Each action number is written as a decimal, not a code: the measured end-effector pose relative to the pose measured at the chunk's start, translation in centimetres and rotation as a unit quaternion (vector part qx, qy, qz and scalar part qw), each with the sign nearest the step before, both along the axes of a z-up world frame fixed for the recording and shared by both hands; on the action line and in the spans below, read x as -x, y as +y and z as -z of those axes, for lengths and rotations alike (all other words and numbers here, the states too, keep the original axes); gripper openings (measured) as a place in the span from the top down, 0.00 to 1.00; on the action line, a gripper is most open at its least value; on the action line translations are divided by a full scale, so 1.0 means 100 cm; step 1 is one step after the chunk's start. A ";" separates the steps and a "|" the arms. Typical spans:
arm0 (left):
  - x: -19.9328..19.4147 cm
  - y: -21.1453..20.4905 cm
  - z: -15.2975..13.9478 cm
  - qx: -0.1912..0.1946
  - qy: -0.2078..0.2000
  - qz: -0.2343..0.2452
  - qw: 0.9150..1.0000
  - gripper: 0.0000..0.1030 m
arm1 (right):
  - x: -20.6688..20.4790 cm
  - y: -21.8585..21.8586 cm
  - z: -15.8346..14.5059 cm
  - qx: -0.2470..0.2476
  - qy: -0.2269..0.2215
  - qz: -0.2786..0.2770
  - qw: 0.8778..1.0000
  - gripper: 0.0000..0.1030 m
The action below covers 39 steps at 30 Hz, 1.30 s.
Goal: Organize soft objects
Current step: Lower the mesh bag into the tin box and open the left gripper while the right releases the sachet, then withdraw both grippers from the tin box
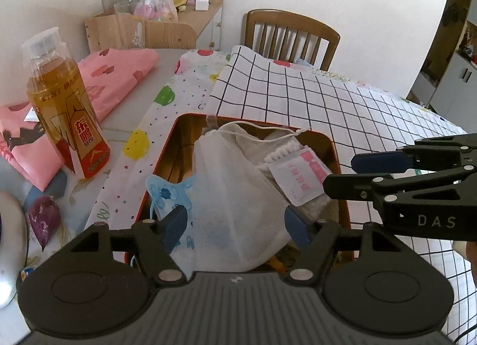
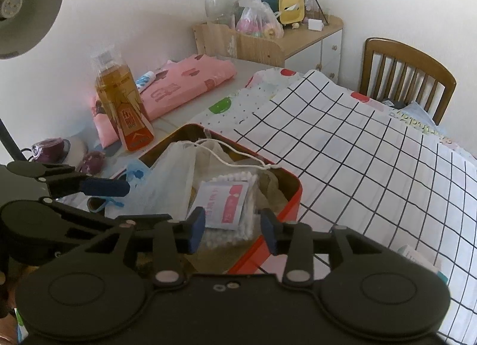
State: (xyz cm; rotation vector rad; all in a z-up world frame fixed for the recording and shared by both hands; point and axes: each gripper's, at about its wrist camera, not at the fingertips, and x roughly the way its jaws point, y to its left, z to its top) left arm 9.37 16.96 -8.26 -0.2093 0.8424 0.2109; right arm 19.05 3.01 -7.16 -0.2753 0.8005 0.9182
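Note:
A red tin box [image 1: 337,148] [image 2: 286,196] sits on the table and holds soft items: a white mesh drawstring bag [image 1: 235,190] [image 2: 173,172], a blue floral pouch [image 1: 167,193] [image 2: 137,173], a bag of cotton swabs [image 1: 283,151] [image 2: 238,225] and a pink-and-white wipe sachet [image 1: 298,178] [image 2: 223,205]. My left gripper [image 1: 235,225] is open, its jaws on either side of the mesh bag's near end. My right gripper [image 2: 234,231] is open just above the swabs and sachet at the box's near corner; it also shows in the left wrist view [image 1: 342,172].
An amber drink bottle [image 1: 65,112] [image 2: 125,106] stands left of the box. Folded pink cloth [image 1: 119,77] [image 2: 184,82] lies behind it. A black-grid white cloth [image 1: 328,100] [image 2: 372,142] covers the right side. A wooden chair [image 1: 292,38], a cluttered shelf [image 2: 268,35], a lamp [image 2: 26,5] and purple pouches [image 1: 43,220] surround.

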 end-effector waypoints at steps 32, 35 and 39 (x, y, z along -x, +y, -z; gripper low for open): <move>0.048 -0.040 -0.059 -0.016 -0.084 0.033 0.996 0.22 | 0.048 -0.080 -0.059 -0.084 -0.046 0.025 0.995 0.33; 0.051 -0.044 -0.063 -0.022 -0.087 0.038 0.995 0.22 | 0.054 -0.088 -0.062 -0.092 -0.049 0.027 0.994 0.31; 0.057 -0.051 -0.068 -0.031 -0.092 0.044 0.994 0.22 | 0.061 -0.098 -0.066 -0.104 -0.056 0.032 0.992 0.26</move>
